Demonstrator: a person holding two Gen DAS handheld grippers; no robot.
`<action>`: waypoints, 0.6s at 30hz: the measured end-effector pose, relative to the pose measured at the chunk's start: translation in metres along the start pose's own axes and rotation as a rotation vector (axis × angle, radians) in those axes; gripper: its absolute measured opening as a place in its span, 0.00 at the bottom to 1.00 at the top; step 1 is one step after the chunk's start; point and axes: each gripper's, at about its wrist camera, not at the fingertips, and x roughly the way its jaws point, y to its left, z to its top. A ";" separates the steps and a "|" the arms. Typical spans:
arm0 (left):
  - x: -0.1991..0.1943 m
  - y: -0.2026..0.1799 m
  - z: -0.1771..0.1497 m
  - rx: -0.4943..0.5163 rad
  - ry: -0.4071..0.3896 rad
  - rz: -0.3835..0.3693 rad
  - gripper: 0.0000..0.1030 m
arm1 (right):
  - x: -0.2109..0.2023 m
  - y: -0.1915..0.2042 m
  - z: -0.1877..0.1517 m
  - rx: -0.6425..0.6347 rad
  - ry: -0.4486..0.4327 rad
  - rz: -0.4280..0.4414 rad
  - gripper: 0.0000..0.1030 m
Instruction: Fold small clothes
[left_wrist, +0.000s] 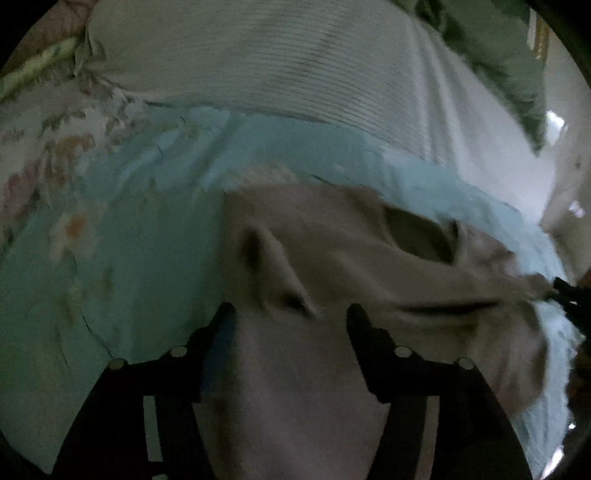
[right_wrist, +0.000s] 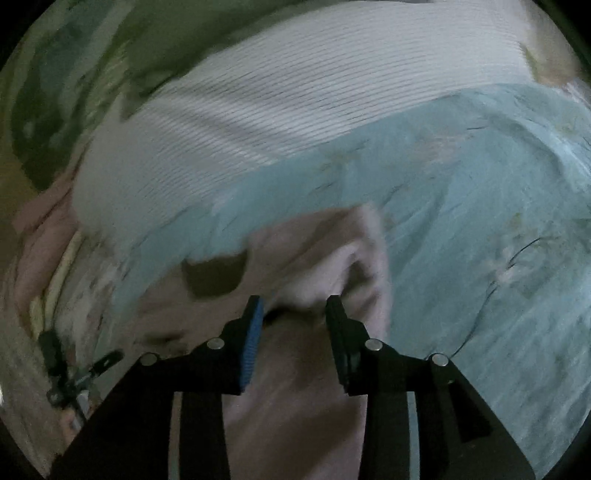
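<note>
A small pale pink garment (left_wrist: 332, 258) lies rumpled on a light blue floral bed sheet (left_wrist: 129, 240), its neck opening (left_wrist: 417, 232) facing up. My left gripper (left_wrist: 291, 310) stands over its near part with the jaws wide apart and cloth between them. In the right wrist view the same garment (right_wrist: 314, 251) bunches between the fingers of my right gripper (right_wrist: 295, 306), whose jaws are also apart. The right gripper shows at the far right edge of the left wrist view (left_wrist: 569, 291), at the garment's stretched corner. The left gripper shows at the lower left (right_wrist: 74, 373).
A white ribbed blanket (left_wrist: 277, 70) lies folded across the bed behind the garment; it also shows in the right wrist view (right_wrist: 277, 107). A green pillow (left_wrist: 498, 66) lies at the back right. Floral bedding (left_wrist: 55, 147) is at the left.
</note>
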 end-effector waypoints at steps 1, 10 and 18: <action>-0.002 -0.008 -0.008 0.015 0.014 -0.031 0.63 | 0.014 0.012 -0.006 -0.048 0.075 0.032 0.36; 0.061 -0.070 -0.004 0.261 0.160 -0.025 0.66 | 0.115 0.024 0.034 -0.212 0.244 -0.088 0.34; 0.113 -0.031 0.079 0.216 0.076 0.192 0.65 | 0.082 -0.034 0.088 0.030 -0.004 -0.243 0.36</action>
